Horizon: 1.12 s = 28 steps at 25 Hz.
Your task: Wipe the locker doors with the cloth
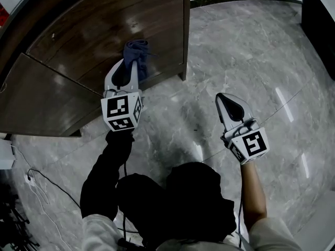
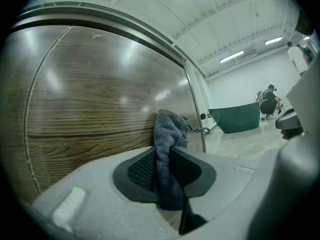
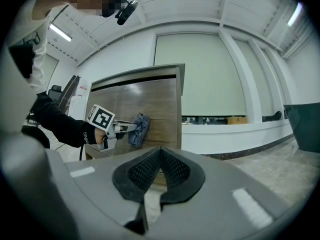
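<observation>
Evidently soft and light, the cloth (image 1: 137, 52) sits pinched mid-fold in the left claw (image 1: 132, 67) (a sound hold) — right claw (image 1: 225, 99) closed, empty.

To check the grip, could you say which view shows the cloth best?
The left gripper view: the cloth sits close-up, pinched between the jaws. The head view shows it bunched against the locker door; the right gripper view shows it small, far off.
</observation>
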Motion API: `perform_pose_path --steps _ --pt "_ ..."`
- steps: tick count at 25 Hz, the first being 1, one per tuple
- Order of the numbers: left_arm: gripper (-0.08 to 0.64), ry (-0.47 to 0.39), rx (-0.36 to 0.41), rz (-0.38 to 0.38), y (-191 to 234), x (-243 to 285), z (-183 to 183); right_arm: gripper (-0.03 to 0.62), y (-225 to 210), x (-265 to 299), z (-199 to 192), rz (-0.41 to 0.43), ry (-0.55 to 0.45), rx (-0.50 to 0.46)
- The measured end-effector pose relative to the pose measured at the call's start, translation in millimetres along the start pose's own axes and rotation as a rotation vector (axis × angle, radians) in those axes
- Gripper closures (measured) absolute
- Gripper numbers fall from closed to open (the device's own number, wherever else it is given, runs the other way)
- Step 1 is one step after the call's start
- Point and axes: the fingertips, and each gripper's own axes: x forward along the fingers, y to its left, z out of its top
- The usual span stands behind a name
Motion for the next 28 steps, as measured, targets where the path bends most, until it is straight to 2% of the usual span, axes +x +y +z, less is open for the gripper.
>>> perform_pose_path --steps 12,28 --pt "0.479 0.000 -0.007 0.024 40.2 -36.1 -12.4 0.588 25.5 13.3 4.5 0.025 -0.017 -0.034" --pt "0.479 0.019 -0.008 0.153 131.8 -114.1 -28.8 0.588 80.2 37.4 18.3 0.104 -0.025 -0.051"
